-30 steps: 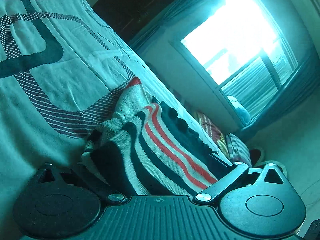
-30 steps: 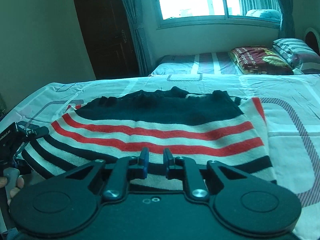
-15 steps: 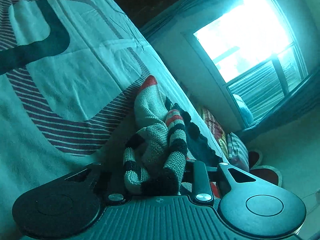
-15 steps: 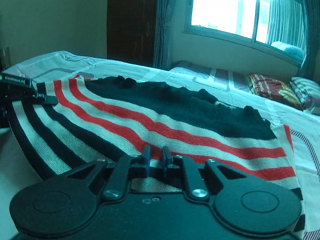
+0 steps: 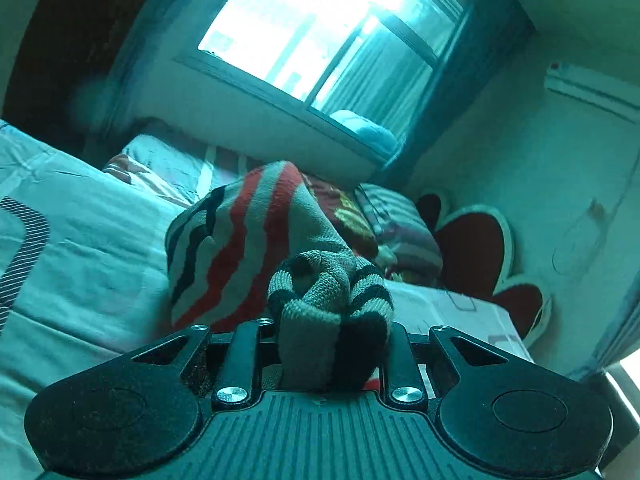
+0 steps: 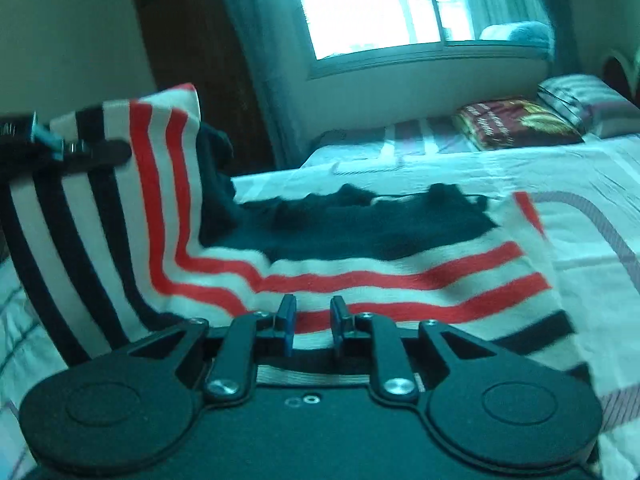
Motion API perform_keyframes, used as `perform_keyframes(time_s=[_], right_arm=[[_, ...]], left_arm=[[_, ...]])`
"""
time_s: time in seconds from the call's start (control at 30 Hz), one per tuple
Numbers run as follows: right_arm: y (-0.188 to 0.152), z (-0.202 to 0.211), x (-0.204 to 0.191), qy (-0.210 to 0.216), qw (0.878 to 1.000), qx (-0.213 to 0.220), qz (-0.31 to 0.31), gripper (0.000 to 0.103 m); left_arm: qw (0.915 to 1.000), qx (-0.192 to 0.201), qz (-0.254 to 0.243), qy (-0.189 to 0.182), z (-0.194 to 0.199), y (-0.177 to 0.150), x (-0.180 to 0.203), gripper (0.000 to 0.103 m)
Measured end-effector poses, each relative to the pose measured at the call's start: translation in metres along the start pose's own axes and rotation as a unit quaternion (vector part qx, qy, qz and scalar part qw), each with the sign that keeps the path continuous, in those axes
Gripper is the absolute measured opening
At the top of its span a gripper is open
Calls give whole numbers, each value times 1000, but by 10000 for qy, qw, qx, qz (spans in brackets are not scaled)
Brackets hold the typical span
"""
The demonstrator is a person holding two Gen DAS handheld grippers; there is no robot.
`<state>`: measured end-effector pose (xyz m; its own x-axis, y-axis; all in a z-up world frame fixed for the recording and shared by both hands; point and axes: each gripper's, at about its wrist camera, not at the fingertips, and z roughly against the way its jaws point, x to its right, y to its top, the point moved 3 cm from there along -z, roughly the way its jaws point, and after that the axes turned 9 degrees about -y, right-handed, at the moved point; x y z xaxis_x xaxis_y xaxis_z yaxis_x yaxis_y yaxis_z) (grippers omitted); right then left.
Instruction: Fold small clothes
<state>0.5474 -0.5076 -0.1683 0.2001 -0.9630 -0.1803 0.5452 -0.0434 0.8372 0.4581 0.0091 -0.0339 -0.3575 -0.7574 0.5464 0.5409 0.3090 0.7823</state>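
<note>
A knitted sweater (image 6: 400, 276) with black, white and red stripes lies on the bed sheet (image 6: 580, 184). My left gripper (image 5: 330, 328) is shut on a bunched corner of the sweater (image 5: 240, 248). In the right wrist view the left gripper (image 6: 80, 152) holds that side raised, so the cloth hangs in a steep fold. My right gripper (image 6: 313, 318) rests low at the near hem. Its jaws are opening, and a gap shows between the blue pads (image 6: 287, 320). The hem lies under and between them without being pinched.
The bed sheet (image 5: 80, 248) is pale with striped curved bands. Pillows (image 6: 516, 124) lie at the head of a second bed under the bright window (image 6: 368, 4). A dark wooden door (image 6: 192, 60) stands at the back left. A red padded headboard (image 5: 472, 248) is on the right.
My left gripper went from open beside the sweater to shut on its corner, then rose with it and rolled. The right gripper's pads have drawn slightly apart.
</note>
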Motion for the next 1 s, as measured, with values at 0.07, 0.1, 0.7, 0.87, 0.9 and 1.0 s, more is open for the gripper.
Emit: perform_keyframes(time_s=[0.07, 0.1, 0.7, 0.87, 0.9, 1.0], right_arm=[[5, 21, 33, -56, 9990, 65, -438, 25], [7, 29, 48, -86, 9980, 30, -623, 27], [3, 34, 112, 1408, 9401, -1095, -2904, 72], [-5, -7, 92, 1500, 9277, -1755, -2934, 72], [-6, -12, 90, 1512, 9266, -1797, -2936, 72], [0, -22, 86, 1454, 9329, -1730, -2806, 66]], left_arm=[[9995, -276, -134, -41, -24, -9, 19, 21], [9986, -486, -192, -75, -38, -16, 31, 21], [9882, -917, -856, 883, -7, -7, 23, 94], [9875, -1191, 1, 1034, -16, -22, -45, 94], [9877, -1209, 87, 986, -18, -26, -49, 94], [9892, -1123, 315, 885, -24, -34, -58, 94]])
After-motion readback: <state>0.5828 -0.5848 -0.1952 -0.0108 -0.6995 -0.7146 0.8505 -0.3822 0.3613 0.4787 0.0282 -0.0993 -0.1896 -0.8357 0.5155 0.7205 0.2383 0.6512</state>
